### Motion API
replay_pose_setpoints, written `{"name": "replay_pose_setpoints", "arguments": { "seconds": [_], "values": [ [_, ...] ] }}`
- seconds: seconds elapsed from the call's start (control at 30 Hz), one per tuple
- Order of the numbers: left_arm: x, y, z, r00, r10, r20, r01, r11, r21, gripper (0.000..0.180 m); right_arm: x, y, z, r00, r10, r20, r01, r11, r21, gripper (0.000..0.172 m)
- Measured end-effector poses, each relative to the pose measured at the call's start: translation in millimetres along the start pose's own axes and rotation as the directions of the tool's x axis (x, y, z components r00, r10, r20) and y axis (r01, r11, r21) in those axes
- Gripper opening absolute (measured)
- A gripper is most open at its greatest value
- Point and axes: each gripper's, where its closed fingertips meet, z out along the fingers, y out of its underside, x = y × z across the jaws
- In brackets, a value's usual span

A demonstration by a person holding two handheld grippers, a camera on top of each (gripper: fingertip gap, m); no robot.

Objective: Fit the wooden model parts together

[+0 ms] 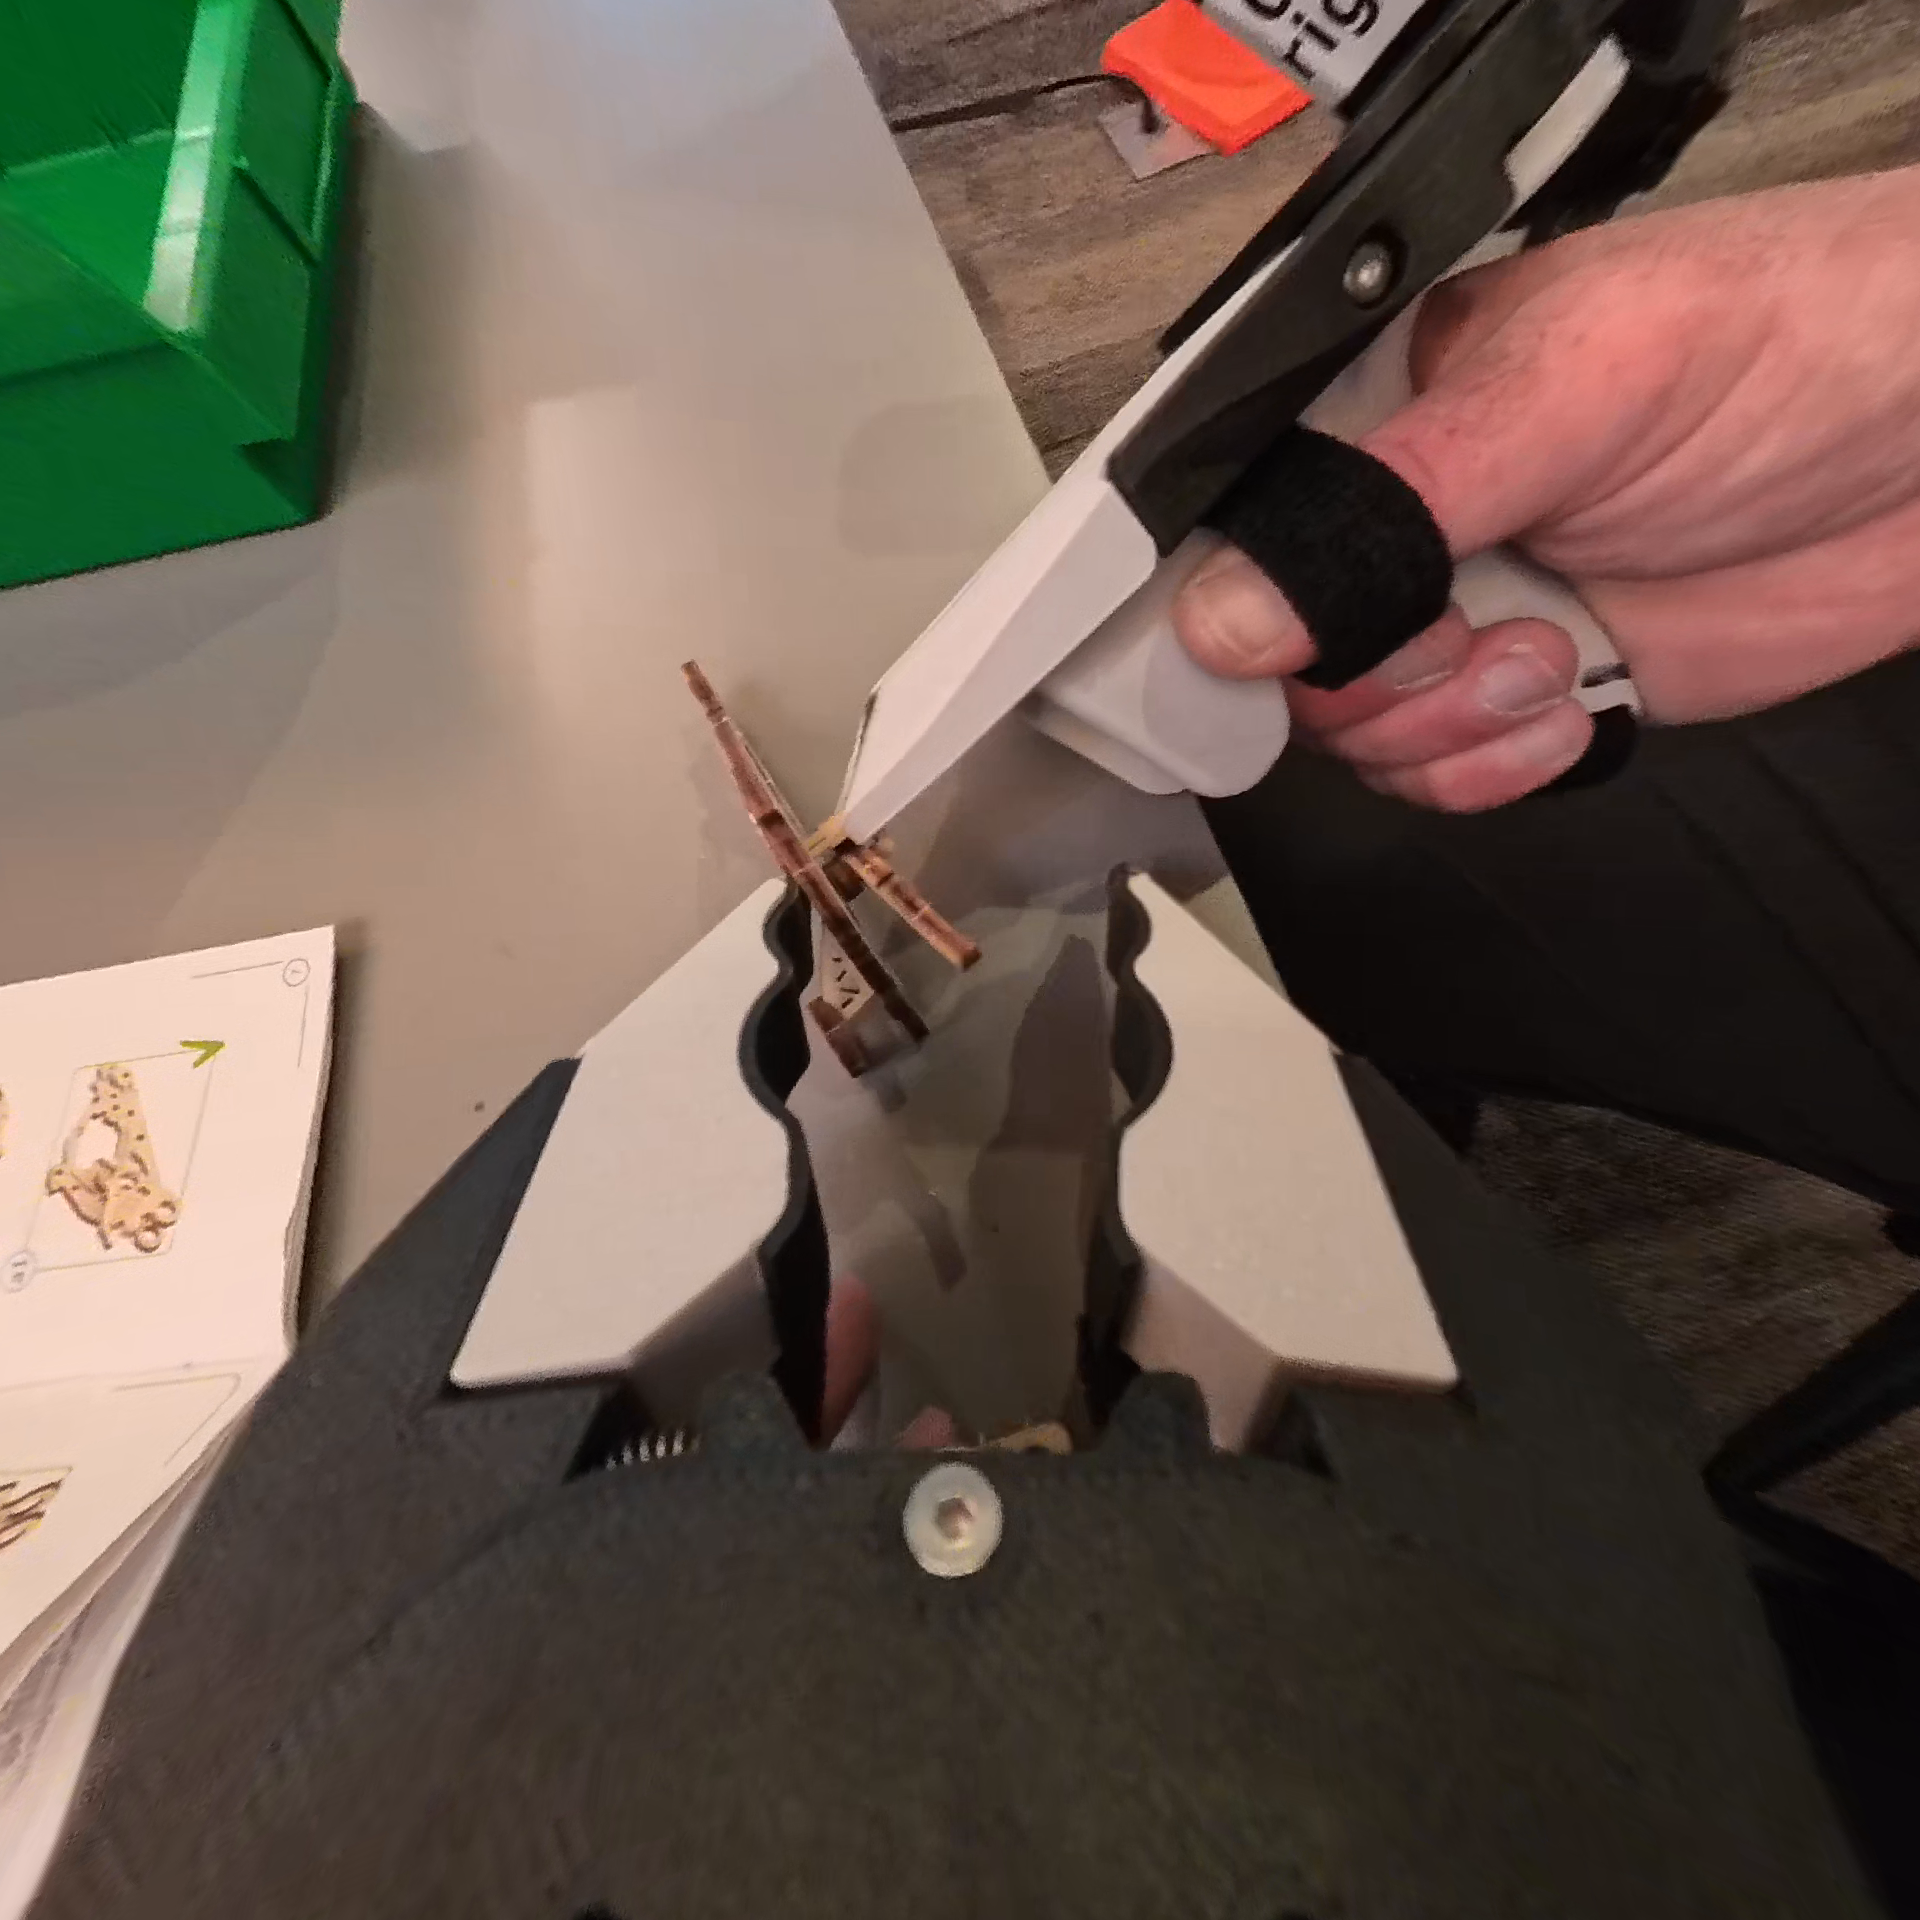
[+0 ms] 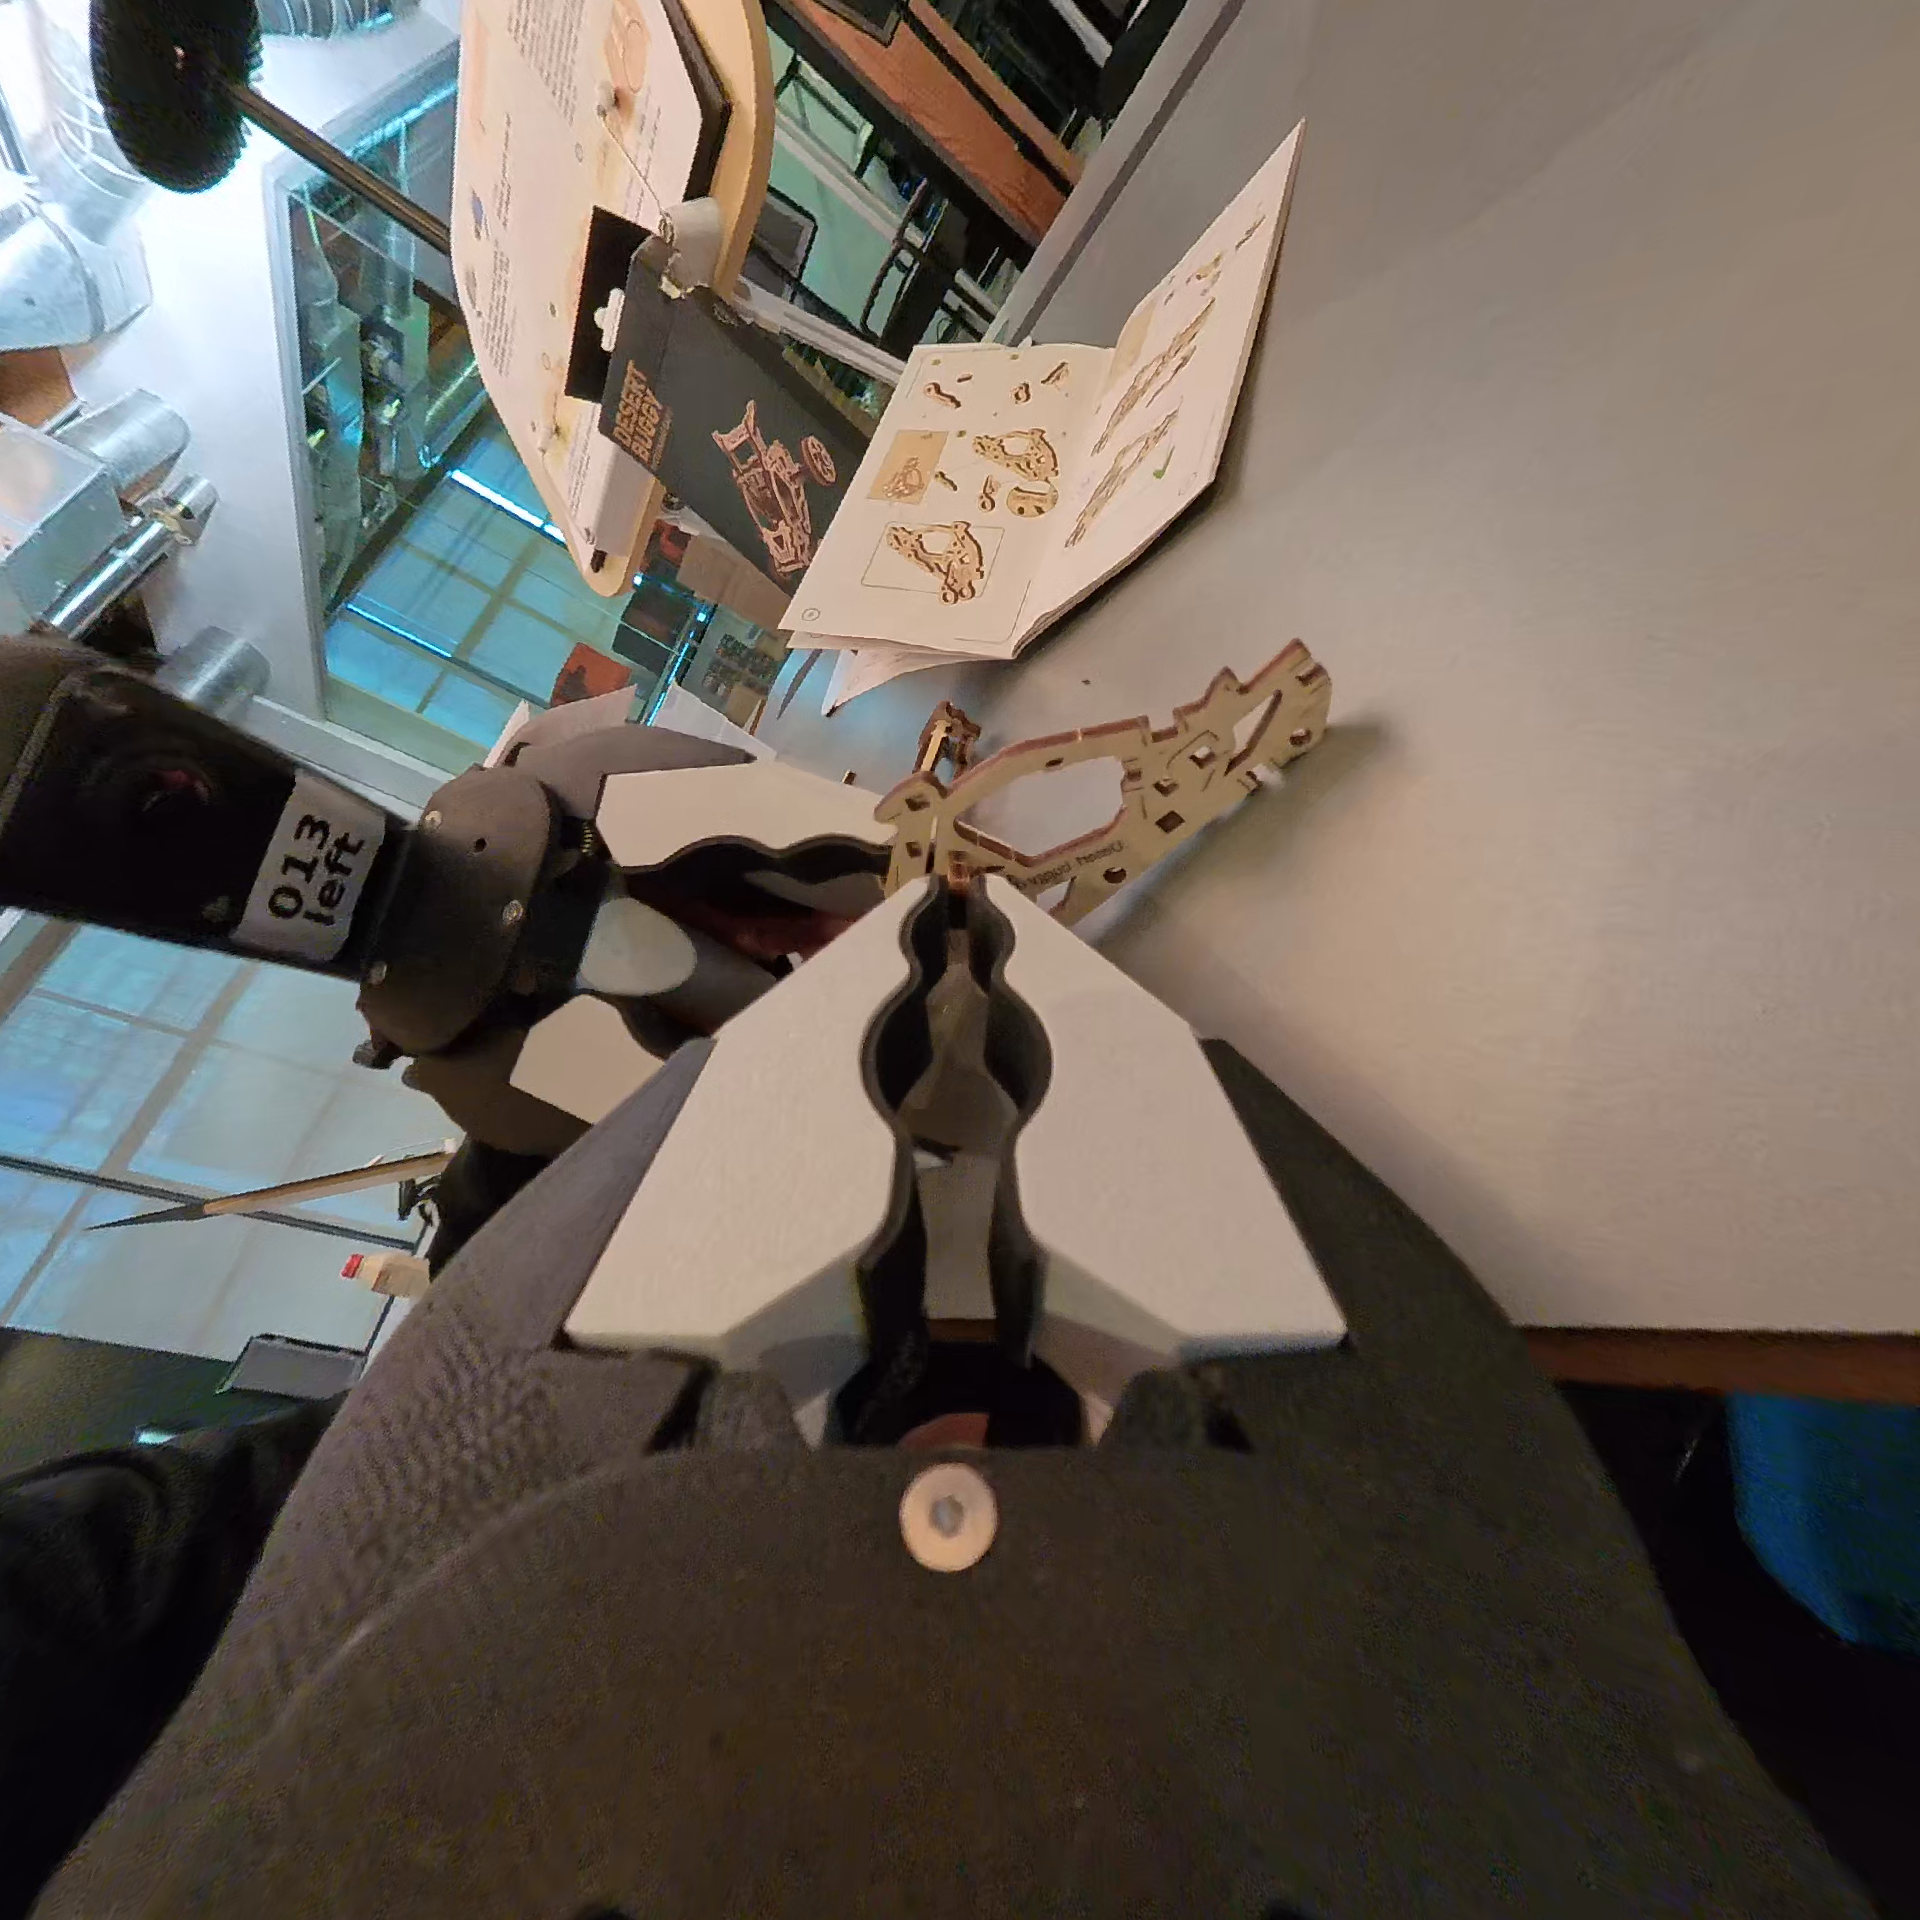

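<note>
A flat pale wooden frame with burnt edges and cut-outs is tilted over the grey table. In the left wrist view the frame shows edge-on. A smaller wooden part crosses it. My right gripper is shut on the thin edge of that smaller part where it meets the frame. It reaches in from the upper right in the left wrist view. My left gripper is open. The frame's near end lies between its fingers, close to the left finger, and the right finger stands well clear of it. The left gripper also shows in the right wrist view.
A green box stands at the table's far left. An open instruction booklet lies left of my left gripper and also shows in the right wrist view, next to the kit's black box. A person's hand grips the right gripper. The tips of both grippers are at nearly the same place.
</note>
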Motion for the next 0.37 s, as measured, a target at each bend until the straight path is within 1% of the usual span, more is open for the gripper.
{"name": "replay_pose_setpoints", "arguments": {
  "seconds": [0.13,0.2,0.37],
  "values": [
    [-0.7,0.1,1.0,1.000,0.008,0.025,-0.008,1.000,-0.012,0.055,0.3,-0.3,-0.4,1.000,0.000,-0.008,0.000,1.000,-0.001,0.001],
    [-0.9,-0.4,1.2,1.000,-0.010,0.027,0.010,1.000,-0.010,0.056,0.3,-0.7,0.2,1.000,-0.003,-0.011,0.003,1.000,0.004,0.001],
    [-4.0,0.7,1.1,0.998,-0.006,0.057,0.007,1.000,-0.014,0.052,0.5,-1.4,1.7,1.000,0.004,-0.009,-0.004,1.000,0.006,0.001]
  ]
}}
